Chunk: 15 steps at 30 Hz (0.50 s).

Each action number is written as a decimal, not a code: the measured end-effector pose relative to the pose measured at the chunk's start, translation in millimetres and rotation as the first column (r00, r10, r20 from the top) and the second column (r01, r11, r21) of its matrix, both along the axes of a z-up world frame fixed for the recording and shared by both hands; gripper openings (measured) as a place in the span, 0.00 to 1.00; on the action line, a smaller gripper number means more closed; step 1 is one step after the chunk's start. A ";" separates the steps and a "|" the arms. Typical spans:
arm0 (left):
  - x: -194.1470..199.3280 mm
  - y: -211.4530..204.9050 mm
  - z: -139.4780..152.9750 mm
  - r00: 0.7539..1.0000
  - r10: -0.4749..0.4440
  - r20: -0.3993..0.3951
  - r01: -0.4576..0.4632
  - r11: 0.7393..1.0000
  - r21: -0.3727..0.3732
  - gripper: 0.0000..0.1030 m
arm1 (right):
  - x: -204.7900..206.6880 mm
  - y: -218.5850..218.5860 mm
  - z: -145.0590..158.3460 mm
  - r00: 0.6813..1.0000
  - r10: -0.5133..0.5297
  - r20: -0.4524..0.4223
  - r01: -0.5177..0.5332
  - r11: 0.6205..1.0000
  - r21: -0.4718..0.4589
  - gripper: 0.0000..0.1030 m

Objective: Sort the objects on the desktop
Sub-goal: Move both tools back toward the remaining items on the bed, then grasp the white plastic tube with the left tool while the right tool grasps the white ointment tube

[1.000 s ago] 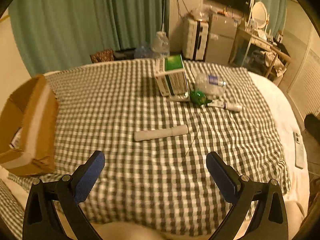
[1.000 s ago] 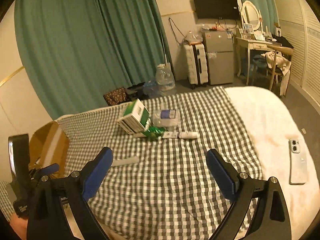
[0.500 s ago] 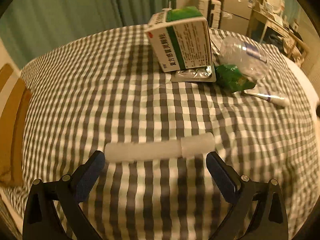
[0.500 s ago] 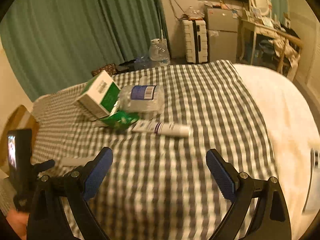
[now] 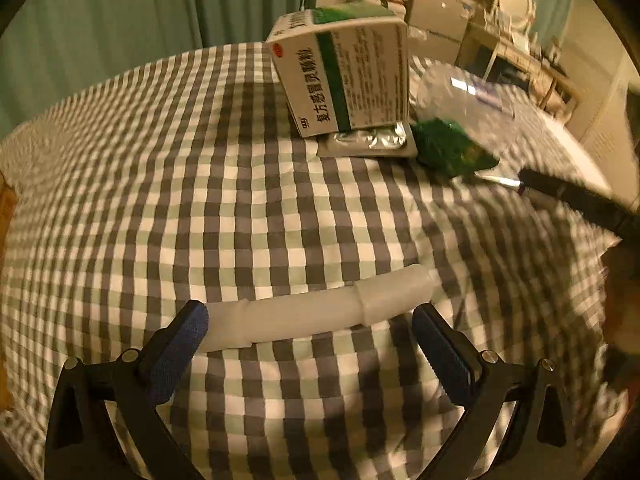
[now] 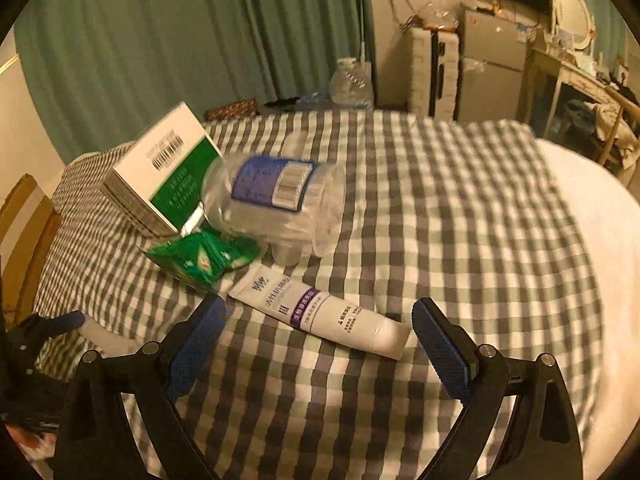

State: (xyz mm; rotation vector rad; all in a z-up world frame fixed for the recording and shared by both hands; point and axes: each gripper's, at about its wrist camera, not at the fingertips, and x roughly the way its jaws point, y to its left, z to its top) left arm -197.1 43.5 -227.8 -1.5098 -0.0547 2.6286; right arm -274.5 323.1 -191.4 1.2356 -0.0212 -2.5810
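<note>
Both hand-held grippers wide open, empty: left [image 5: 310, 334] astride white tube [image 5: 316, 310], right [image 6: 318, 330] astride ointment tube [image 6: 320, 312]

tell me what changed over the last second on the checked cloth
Both grippers moved in, still open. The left gripper closed on the white stick-shaped tube, which now lies between its fingers, not gripped. The right gripper advanced to straddle the white and purple tube. The medicine box, foil blister pack, green sachet and clear bottle stayed put.
</note>
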 end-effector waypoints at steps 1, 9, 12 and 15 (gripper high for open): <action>-3.8 -3.4 -1.7 1.000 -0.006 0.003 0.006 1.000 -0.003 1.00 | -1.0 0.3 -4.2 1.000 0.004 0.009 -0.004 1.000 -0.001 0.92; -12.7 6.2 -6.5 0.980 -0.168 0.105 0.176 0.982 -0.073 1.00 | 5.7 0.6 -22.6 0.999 0.026 0.047 -0.027 0.999 0.024 0.80; -9.4 7.7 -6.4 0.953 -0.268 0.139 0.288 0.947 -0.144 0.89 | 15.1 -1.7 -24.1 0.998 0.031 0.045 -0.033 0.999 0.039 0.65; -9.2 0.2 -5.2 0.949 -0.277 0.149 0.297 0.945 -0.139 0.72 | 20.6 7.2 -20.7 0.999 -0.001 0.048 0.001 1.000 0.003 0.42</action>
